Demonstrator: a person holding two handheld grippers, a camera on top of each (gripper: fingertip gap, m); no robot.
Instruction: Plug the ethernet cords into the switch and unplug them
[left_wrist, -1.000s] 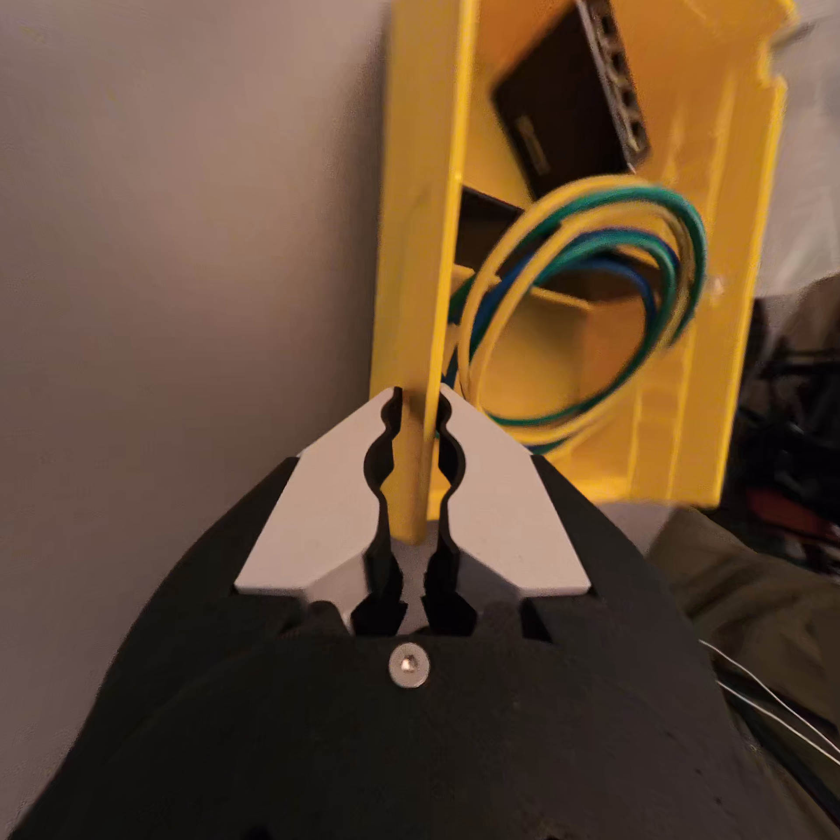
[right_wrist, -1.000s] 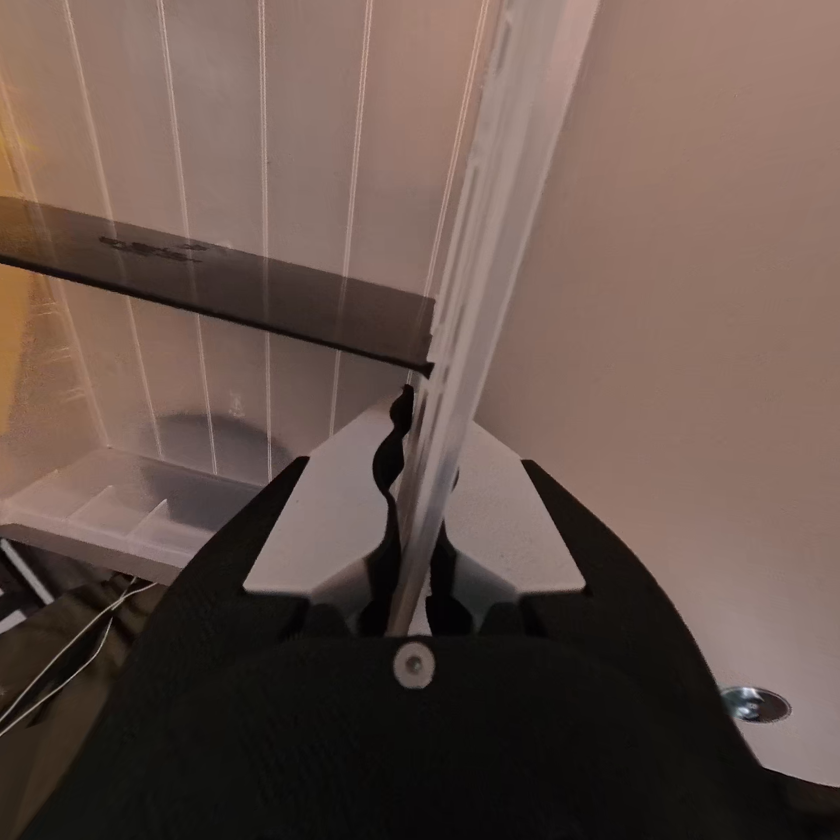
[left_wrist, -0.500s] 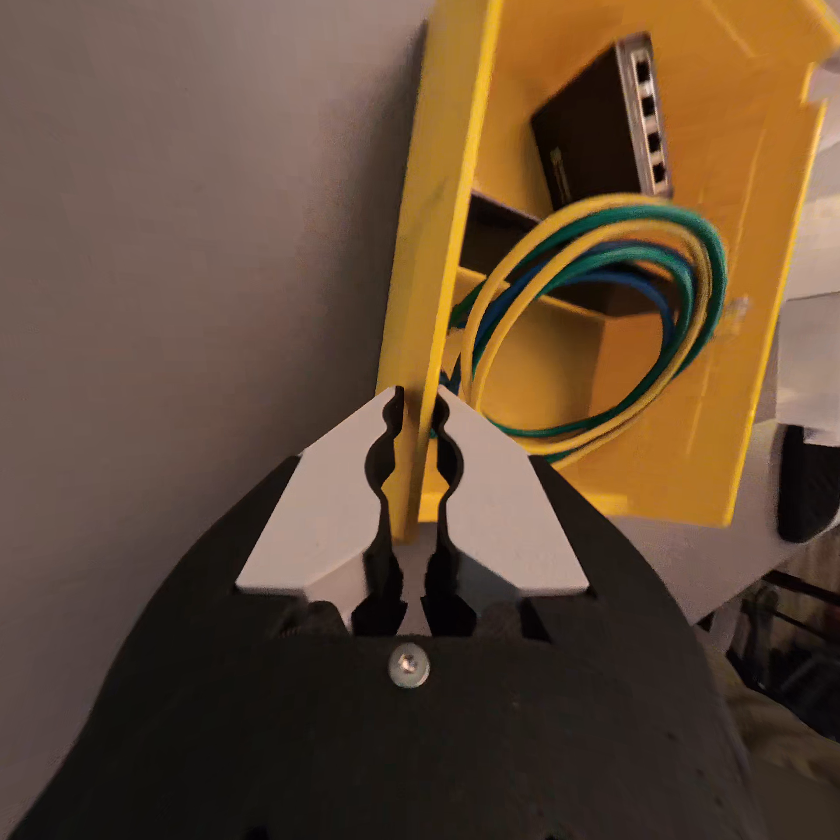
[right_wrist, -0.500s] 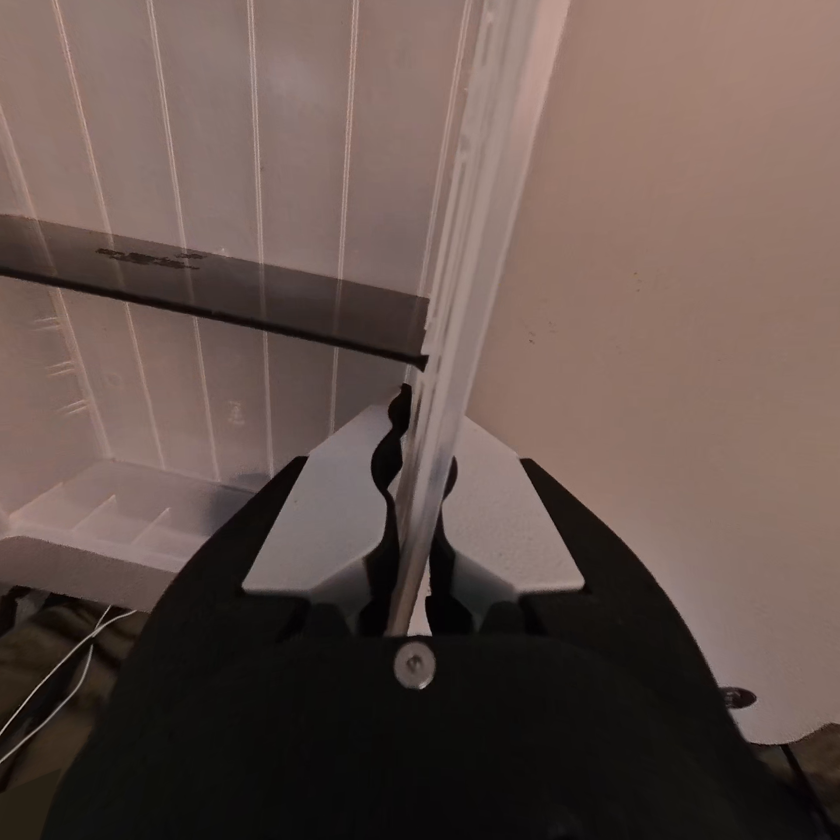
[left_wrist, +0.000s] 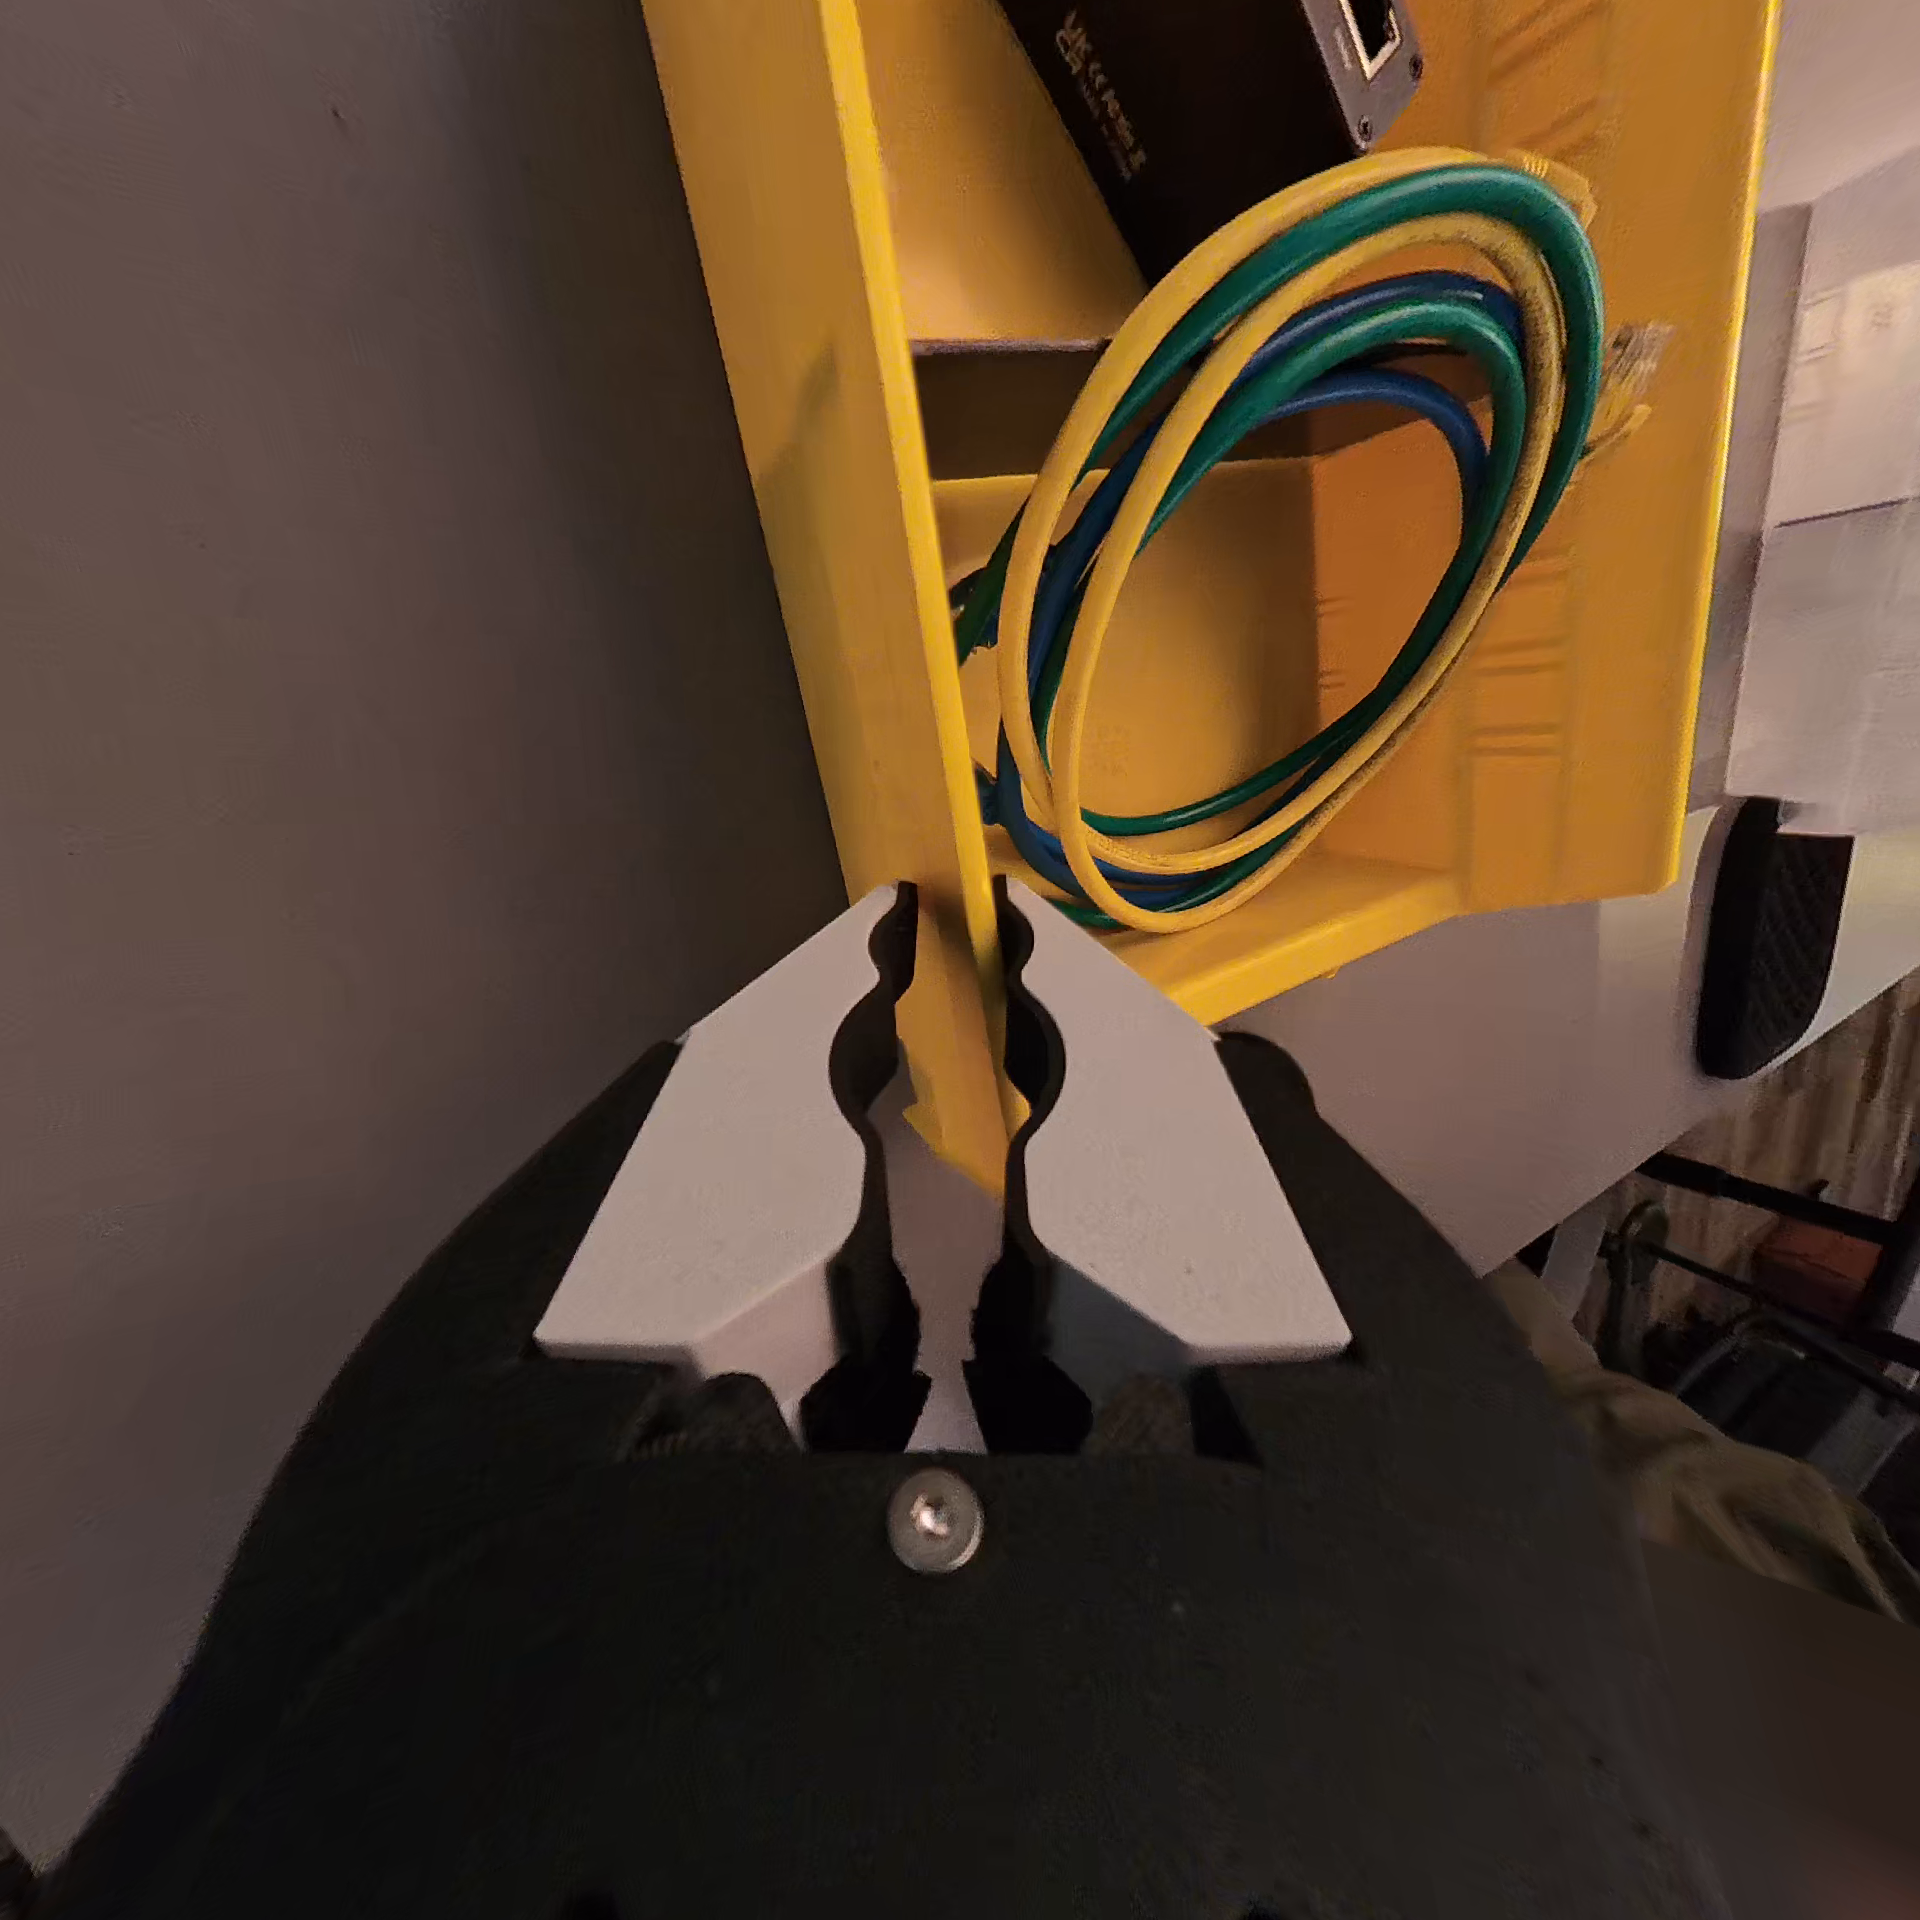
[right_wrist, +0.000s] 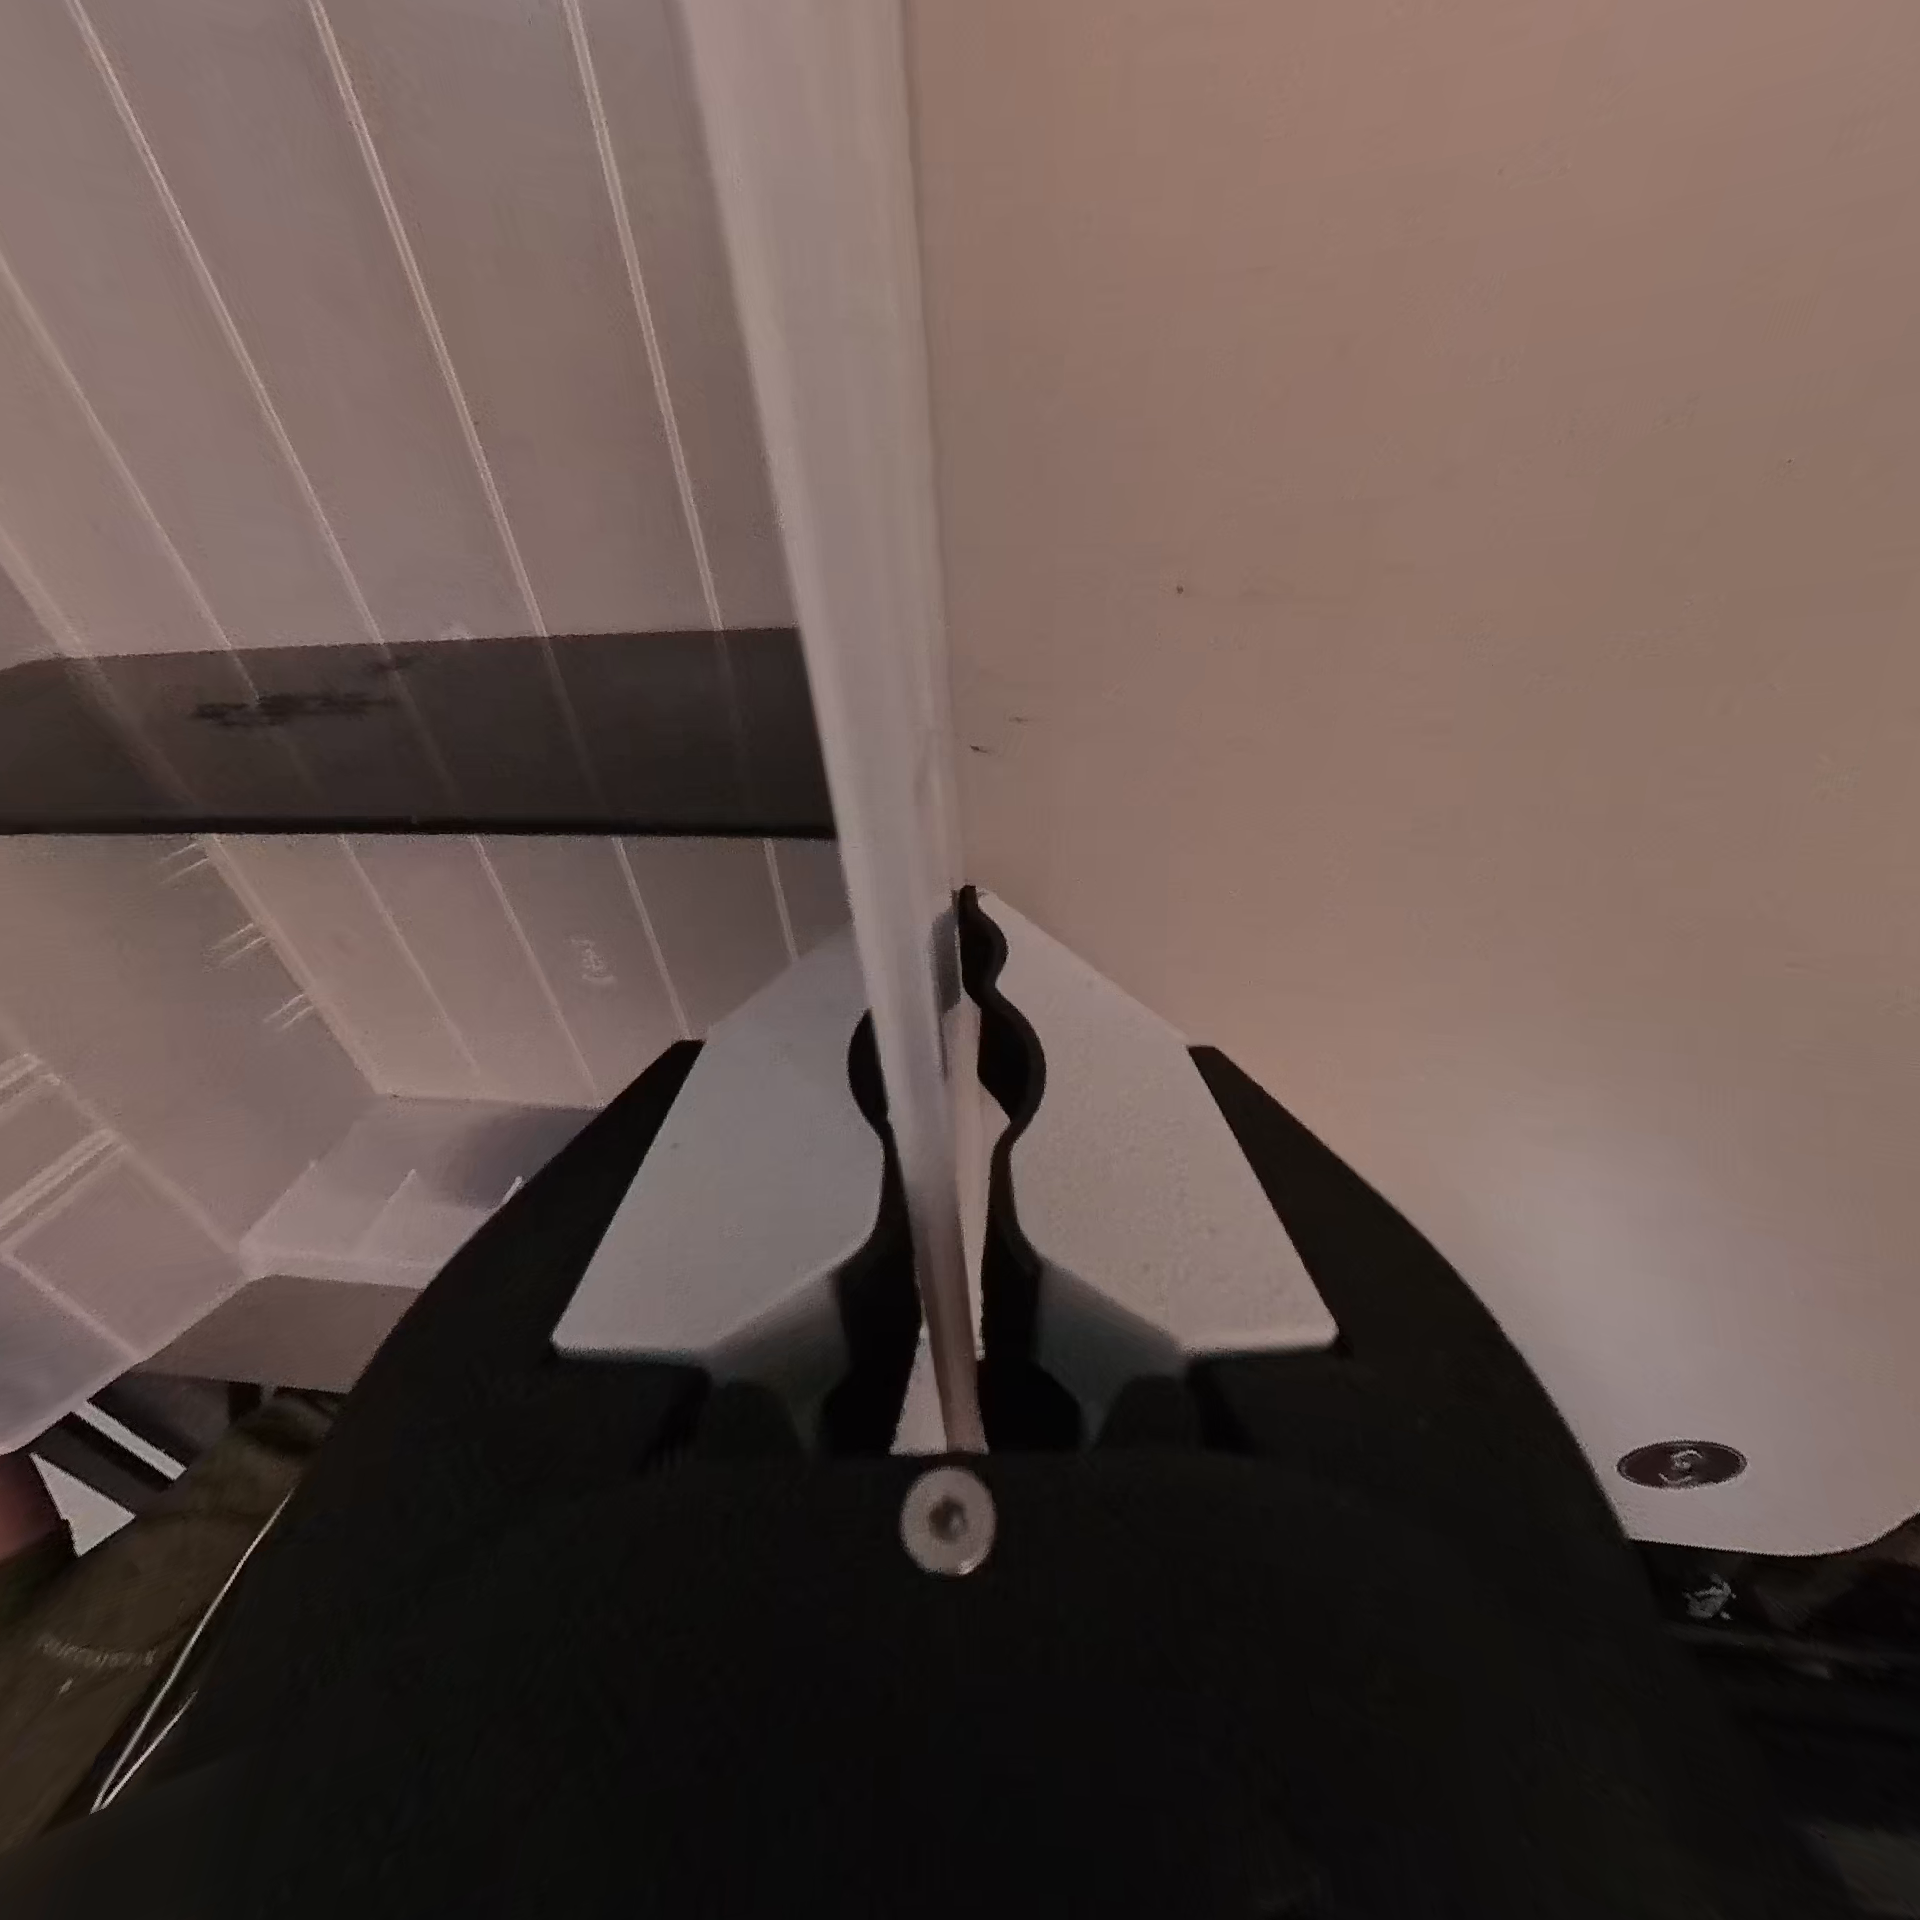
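My left gripper (left_wrist: 951, 904) is shut on the near left wall of a yellow bin (left_wrist: 873, 540) and holds it tilted. Inside the bin a coil of yellow, green and blue ethernet cords (left_wrist: 1299, 561) leans against the far side. A black switch (left_wrist: 1195, 94) with a silver port face lies at the bin's top end, partly cut off by the frame. My right gripper (right_wrist: 951, 914) is shut on the right wall of a clear plastic bin (right_wrist: 852, 540). A flat black panel (right_wrist: 416, 738) shows through the clear bin.
A white table (right_wrist: 1455, 727) lies under both bins; its front edge runs at the lower right of the left wrist view (left_wrist: 1455, 1091). A black rounded object (left_wrist: 1766, 935) sits at the table edge. Dark clutter and thin wires lie below the table. The gap from one gripper's tips to the other's is roughly 70 centimeters.
The yellow bin has tipped and swung closer to the left camera, so the switch has slid toward the top of the frame. The clear bin has shifted, its wall now more upright.
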